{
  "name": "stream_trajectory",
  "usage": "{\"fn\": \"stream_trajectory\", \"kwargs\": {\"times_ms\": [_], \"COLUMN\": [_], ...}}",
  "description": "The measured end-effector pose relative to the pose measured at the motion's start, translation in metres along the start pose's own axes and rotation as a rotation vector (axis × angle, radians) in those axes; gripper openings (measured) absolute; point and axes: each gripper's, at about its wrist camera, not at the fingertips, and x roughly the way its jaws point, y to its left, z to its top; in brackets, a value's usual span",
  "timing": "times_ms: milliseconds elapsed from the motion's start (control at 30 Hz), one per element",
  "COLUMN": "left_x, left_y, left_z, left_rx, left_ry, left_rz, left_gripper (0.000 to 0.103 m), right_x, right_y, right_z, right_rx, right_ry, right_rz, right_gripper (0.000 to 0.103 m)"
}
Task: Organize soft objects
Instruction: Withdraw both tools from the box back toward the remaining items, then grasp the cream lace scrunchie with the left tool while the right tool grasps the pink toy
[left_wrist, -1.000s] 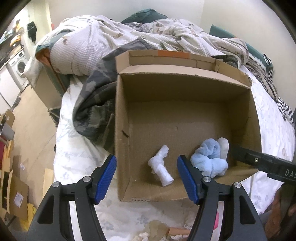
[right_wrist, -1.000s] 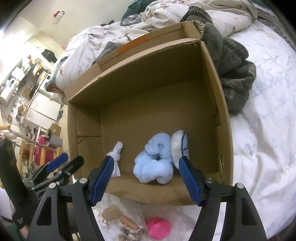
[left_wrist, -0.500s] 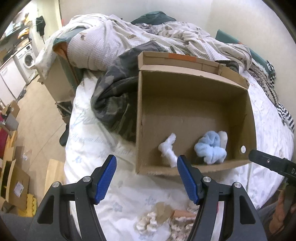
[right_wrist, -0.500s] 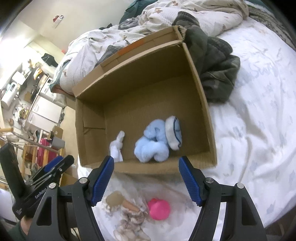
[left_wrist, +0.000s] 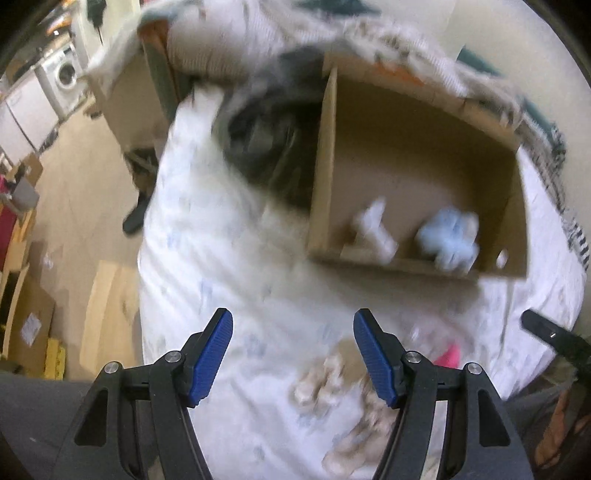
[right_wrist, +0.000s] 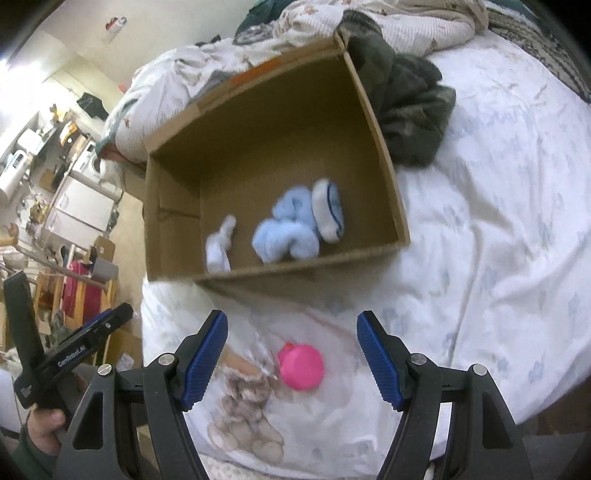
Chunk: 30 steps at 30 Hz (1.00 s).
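An open cardboard box (right_wrist: 373, 122) stands on the bed and holds a light blue fluffy bundle (right_wrist: 288, 229), a white sock with a dark stripe (right_wrist: 328, 210) and a white rolled sock (right_wrist: 219, 245). On the sheet in front of the box lie a pink soft item (right_wrist: 301, 367) and a beige fluffy toy (right_wrist: 243, 410). My right gripper (right_wrist: 291, 354) is open and empty above them. My left gripper (left_wrist: 291, 354) is open and empty over the sheet; its view is blurred and shows the box (left_wrist: 325, 155) too.
A dark camouflage garment (right_wrist: 410, 107) lies by the box's right wall. A rumpled quilt (right_wrist: 406, 22) is heaped behind the box. The bed's left edge drops to a floor with cardboard (left_wrist: 26, 325) and a washing machine (left_wrist: 62, 77).
Both grippers have pulled back from the box toward the near edge of the bed. The pink item and beige toy now lie between the right gripper's fingers.
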Motion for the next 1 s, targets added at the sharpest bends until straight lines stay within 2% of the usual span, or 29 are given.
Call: {"fn": "stream_trajectory", "kwargs": {"times_ms": [67,167,200,333,533,567,633,667,700,867,1000], "left_x": [0.023,0.052,0.056,0.063,0.075,0.079,0.087,0.091,0.092,0.082,0.056], "left_y": [0.004,0.01,0.009,-0.005,-0.026,-0.031,-0.037,-0.039,-0.041,-0.041,-0.036], "left_z": [-0.012,-0.027,-0.029,-0.035,-0.037,-0.037,-0.036,-0.038,-0.039,-0.038,-0.037], "left_rx": [-0.002,-0.038,-0.035,0.036,0.104,0.12,0.143,0.146,0.145,0.153,0.135], "left_ry": [0.12,0.272,0.285,0.284,0.303,0.308,0.319,0.335,0.342,0.322,0.266], "left_rz": [0.018,-0.045,-0.048,-0.026,-0.041,-0.038,-0.031,-0.049,-0.058,-0.073,-0.083], "left_gripper": [0.065,0.065,0.065,0.065,0.065,0.062,0.049,0.038,0.032,0.02,0.018], "right_x": [0.005,0.012,0.015,0.029,0.041,0.042,0.042,0.042,0.042,0.039,0.041], "right_y": [0.001,0.001,0.0,-0.005,-0.008,-0.008,-0.009,-0.009,-0.01,-0.016,-0.021], "right_z": [-0.005,-0.008,-0.009,-0.011,-0.011,-0.011,-0.01,-0.01,-0.009,-0.008,-0.009], "right_rx": [-0.014,-0.03,-0.032,-0.021,-0.015,-0.013,-0.01,-0.008,-0.007,0.012,0.04], "right_ry": [0.017,0.044,0.055,0.109,0.146,0.149,0.151,0.151,0.151,0.153,0.17], "right_rz": [-0.019,-0.044,-0.056,-0.093,-0.102,-0.101,-0.099,-0.099,-0.099,-0.089,-0.073], "right_gripper": [0.077,0.077,0.077,0.077,0.077,0.077,0.077,0.077,0.077,0.077,0.077]}}
